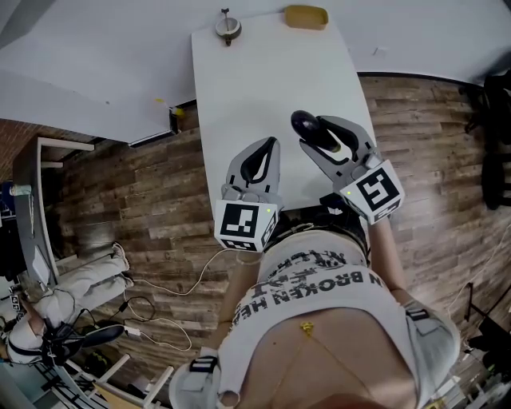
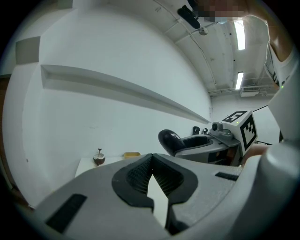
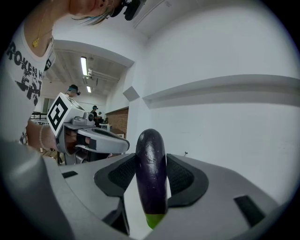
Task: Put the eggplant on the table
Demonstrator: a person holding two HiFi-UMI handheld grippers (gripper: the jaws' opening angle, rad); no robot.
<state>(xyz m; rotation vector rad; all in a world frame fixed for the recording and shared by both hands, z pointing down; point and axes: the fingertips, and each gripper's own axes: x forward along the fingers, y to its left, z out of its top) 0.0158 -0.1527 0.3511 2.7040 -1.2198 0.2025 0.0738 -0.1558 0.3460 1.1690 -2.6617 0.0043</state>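
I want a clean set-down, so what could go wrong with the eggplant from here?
The eggplant is smooth and round between the pads of the right gripper, so it may slip or pivot. It hangs over the near end of the table; released carelessly, it might roll off the edge. The left gripper sits close beside and could get bumped.

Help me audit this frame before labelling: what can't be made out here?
- Eggplant: whether it hangs clear of the table; hidden by the right gripper in every view.
- Round object at the far end: too small to identify, head view.
- Yellow item: too small, head view.
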